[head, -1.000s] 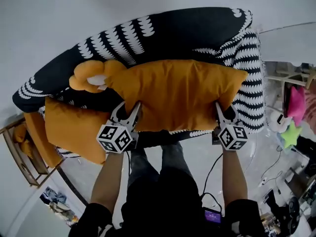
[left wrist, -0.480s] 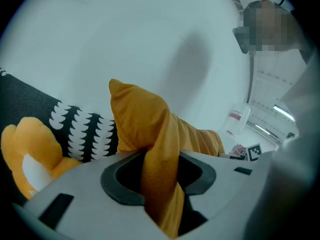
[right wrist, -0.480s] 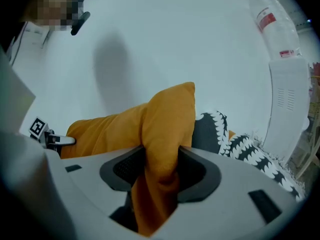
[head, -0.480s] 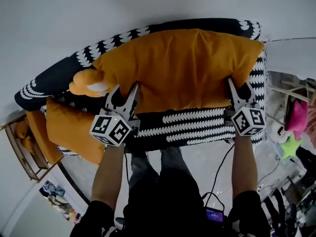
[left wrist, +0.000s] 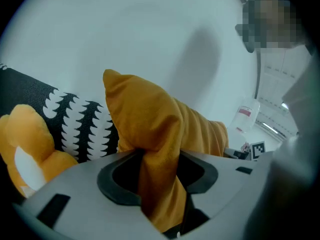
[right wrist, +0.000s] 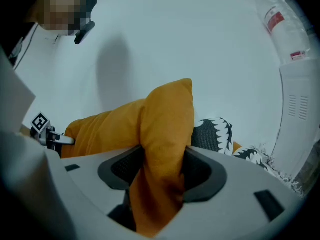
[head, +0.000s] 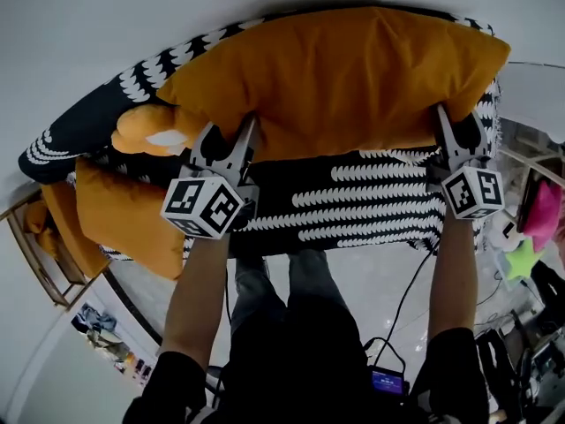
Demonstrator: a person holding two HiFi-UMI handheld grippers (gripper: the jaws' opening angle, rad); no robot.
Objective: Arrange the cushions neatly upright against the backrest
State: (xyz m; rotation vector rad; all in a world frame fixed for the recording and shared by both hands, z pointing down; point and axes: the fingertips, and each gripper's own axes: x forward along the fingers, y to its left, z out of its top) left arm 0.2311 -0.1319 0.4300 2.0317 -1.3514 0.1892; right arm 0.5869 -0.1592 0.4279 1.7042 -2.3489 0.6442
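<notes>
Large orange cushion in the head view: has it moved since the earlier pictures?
Yes. The large orange cushion has gone up and back across the black-and-white sofa, uncovering its seat.

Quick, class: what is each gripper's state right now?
Left gripper: pinching a corner of the orange cushion, jaws opening.
Right gripper: pinching the same cushion's other corner, jaws opening.

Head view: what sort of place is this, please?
Probably a living room, perhaps staged: a sofa in a black-and-white cover against a white wall, with a large orange cushion and a second orange cushion.
</notes>
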